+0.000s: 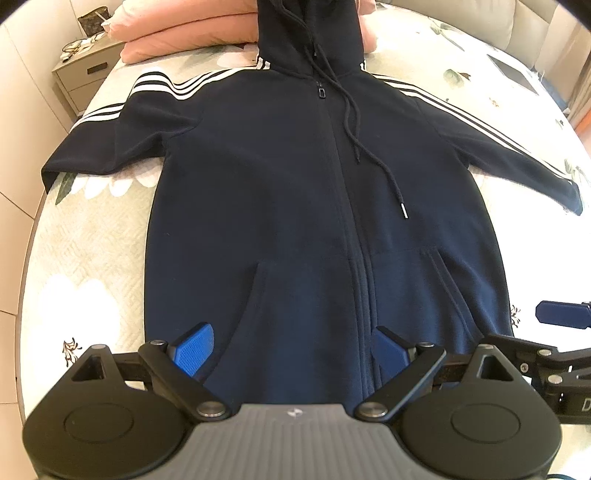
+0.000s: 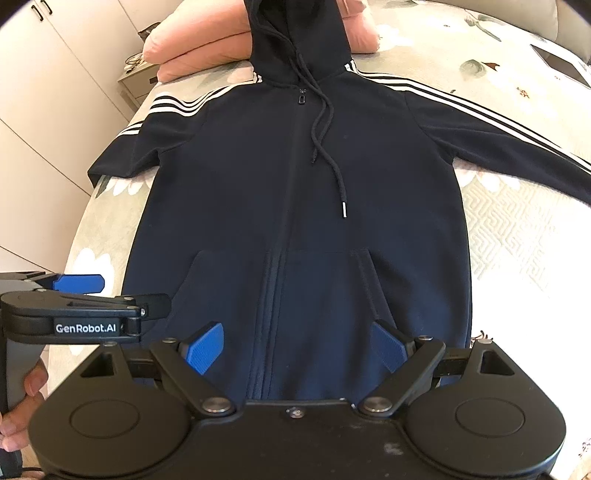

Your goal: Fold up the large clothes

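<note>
Daylight on a bed [image 1: 92,236] with a flowered quilt, pink pillows [image 1: 177,33] at its head, a pale nightstand [image 1: 79,79] beside it, cream cupboards [image 2: 55,55] along the wall.

A bed covered by a pale quilted bedspread with a flower print [image 1: 85,236] fills both views. Stacked pink pillows [image 1: 184,37] lie at its head, beside a low beige bedside cabinet with drawers [image 1: 83,79] that carries a small brown patterned bag [image 1: 90,20]. White cupboard doors with dark handles [image 2: 55,55] stand along the left wall in the right wrist view.
</note>
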Demonstrator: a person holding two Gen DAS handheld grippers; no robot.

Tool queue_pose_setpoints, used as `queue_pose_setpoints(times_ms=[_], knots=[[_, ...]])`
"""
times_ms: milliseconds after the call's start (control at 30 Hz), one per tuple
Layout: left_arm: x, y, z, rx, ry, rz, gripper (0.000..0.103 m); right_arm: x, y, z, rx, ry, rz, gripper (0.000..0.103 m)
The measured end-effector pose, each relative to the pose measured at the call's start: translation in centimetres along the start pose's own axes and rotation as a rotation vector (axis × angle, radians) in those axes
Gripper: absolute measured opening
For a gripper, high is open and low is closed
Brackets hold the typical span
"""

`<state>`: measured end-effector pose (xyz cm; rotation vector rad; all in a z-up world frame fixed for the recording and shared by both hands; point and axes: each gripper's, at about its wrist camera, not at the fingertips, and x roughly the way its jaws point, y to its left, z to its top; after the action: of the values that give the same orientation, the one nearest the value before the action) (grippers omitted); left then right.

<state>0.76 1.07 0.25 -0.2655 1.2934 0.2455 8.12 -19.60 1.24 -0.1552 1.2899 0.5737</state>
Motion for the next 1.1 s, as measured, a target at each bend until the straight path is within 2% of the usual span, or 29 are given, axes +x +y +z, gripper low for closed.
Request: queue_pose_setpoints(times_ms=[133, 367, 500, 567, 600, 667, 733, 767, 833, 867, 967, 1100], knots=[[0.0, 0.0, -0.5, 0.006, 0.010, 0.073, 0.094, 0.1, 0.0, -0.3, 0.002, 0.004, -0.016, 0.102], [0.5, 1.0, -1.0, -0.003, -0.044, 0.065, 0.094, 0.1, -0.4, -0.2, 0.001, 0.008, -0.026, 0.102], [1.6, 2.4, -1.8, 0.005, -0.094, 0.040, 0.094, 0.3, -1.1, -0.4, -0.016, -0.029, -0.042, 0.102], [2.4, 3.6, -2.6, -0.036, -0.131, 0.099, 0.092, 1.6, -2.8, -1.2, -0.008, -0.037, -0.064, 0.102], [2.8, 4.3, -3.1, -0.031, -0.165, 0.120, 0.092, 2.3, -3.7, -1.7, 0.004, -0.041, -0.079, 0.102], [3.6, 5.4, -4.0, -0.021, -0.180, 0.152, 0.092, 4.3, -6.1, -3.1, 0.022, -0.058, -0.114, 0.102], [4.7, 6.7, -4.9, -0.036, -0.178, 0.130, 0.092, 6.5, -8.4, -4.7, 0.024, -0.058, -0.157, 0.102], [5.2, 7.3, -5.5, -0.043, -0.174, 0.092, 0.092, 7.3, -9.2, -5.1, 0.027, -0.048, -0.174, 0.102], [6.7, 9.1, -6.9, -0.050, -0.169, -0.032, 0.092, 8.9, -10.7, -6.2, 0.018, -0.003, -0.217, 0.102], [7.8, 9.7, -7.4, -0.059, -0.137, -0.042, 0.092, 9.4, -11.3, -6.6, 0.019, -0.001, -0.215, 0.102], [9.8, 10.7, -8.1, -0.067, -0.075, 0.027, 0.090, 10.4, -12.8, -7.6, 0.050, -0.007, -0.146, 0.102], [10.5, 10.5, -9.3, -0.012, -0.099, 0.038, 0.096, 11.4, -14.2, -8.4, 0.067, -0.031, -0.100, 0.103]])
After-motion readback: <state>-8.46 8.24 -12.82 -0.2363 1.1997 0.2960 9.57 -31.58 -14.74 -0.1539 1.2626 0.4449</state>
